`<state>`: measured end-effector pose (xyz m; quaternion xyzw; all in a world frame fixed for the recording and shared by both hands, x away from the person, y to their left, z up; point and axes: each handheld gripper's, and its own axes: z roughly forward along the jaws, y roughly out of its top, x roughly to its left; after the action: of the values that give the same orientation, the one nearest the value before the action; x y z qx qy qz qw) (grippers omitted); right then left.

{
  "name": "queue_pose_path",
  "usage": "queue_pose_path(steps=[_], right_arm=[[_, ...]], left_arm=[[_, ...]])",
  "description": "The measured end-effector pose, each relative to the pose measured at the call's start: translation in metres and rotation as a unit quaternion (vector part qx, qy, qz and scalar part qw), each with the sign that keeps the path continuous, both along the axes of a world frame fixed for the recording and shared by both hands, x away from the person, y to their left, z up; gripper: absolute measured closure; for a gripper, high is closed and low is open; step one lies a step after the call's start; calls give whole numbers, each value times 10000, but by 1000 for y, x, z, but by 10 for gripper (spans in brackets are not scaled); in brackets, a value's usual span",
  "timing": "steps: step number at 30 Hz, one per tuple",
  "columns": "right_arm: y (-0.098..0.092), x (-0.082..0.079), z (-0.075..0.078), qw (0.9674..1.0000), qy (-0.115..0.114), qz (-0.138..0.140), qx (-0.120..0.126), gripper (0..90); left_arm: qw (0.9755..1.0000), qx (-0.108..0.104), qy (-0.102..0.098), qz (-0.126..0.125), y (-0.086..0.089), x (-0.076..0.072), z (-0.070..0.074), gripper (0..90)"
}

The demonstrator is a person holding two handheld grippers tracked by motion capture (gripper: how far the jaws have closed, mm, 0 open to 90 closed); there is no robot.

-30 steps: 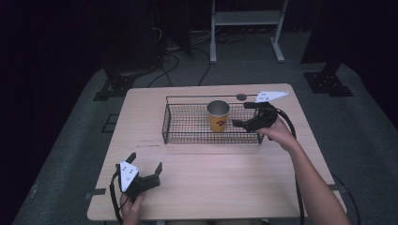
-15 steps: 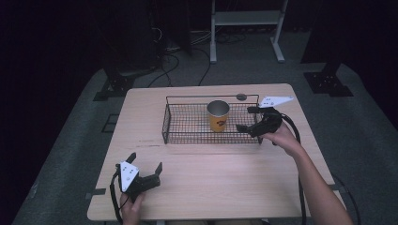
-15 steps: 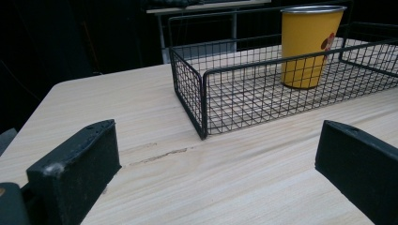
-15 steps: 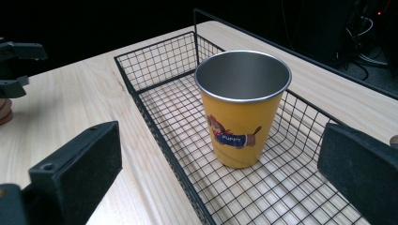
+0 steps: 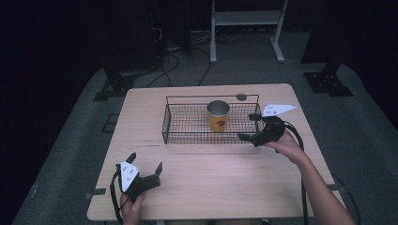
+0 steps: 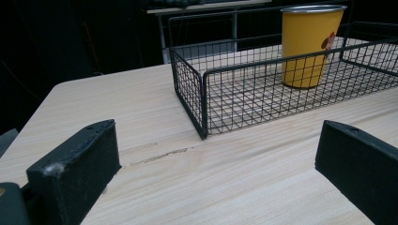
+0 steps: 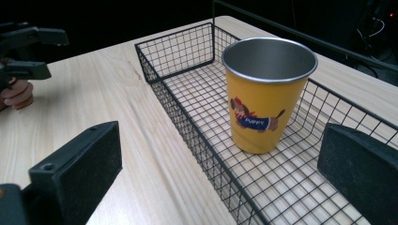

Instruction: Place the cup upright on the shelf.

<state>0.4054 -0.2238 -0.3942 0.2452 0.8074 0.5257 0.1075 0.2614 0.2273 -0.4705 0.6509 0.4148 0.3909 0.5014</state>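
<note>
- Where the right gripper point(image 5: 250, 127) hangs at the right end of the wire basket point(image 5: 187, 136), its two black jaws stand wide apart and hold nothing; in the right gripper view point(image 7: 220, 173) the jaws frame the cup with clear space on both sides.
- The left gripper point(image 5: 145, 161) sits at the near left of the wooden table point(image 5: 225, 187), well apart from the basket, jaws also spread wide and empty.
- Count: two grippers, one basket, one yellow metal cup point(image 5: 218, 116), one table.
- The cup stands upright inside the basket, right of its middle, its long axis vertical and its open steel-rimmed mouth facing up; a cartoon dog with the word "Puppy" point(image 7: 255, 118) faces the right gripper.
- The basket's long axis runs left to right across the table; a small dark round spot point(image 5: 241, 97) lies on the tabletop just behind it.
- Against a second ago, the right gripper has drawn back from the cup toward the basket's right end; the left gripper and cup have not moved.
</note>
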Motion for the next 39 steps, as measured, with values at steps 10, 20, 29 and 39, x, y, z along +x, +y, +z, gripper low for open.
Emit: queue_pose_path(steps=[10, 20, 29, 39], right_arm=[[-8, -13, -8, 10000, 31, -1, 25, 0], [-14, -29, -15, 10000, 8, 41, 50, 0], [-17, -41, -21, 9999, 13, 61, 95, 0], [-20, -50, -28, 9999, 54, 55, 142, 0]], left_arm=[[10000, 31, -8, 6, 0, 0, 0, 0], [10000, 34, -5, 14, -1, 0, 0, 0], [10000, 33, -5, 14, 0, 0, 0, 0], [10000, 27, -3, 20, 0, 0, 0, 0]])
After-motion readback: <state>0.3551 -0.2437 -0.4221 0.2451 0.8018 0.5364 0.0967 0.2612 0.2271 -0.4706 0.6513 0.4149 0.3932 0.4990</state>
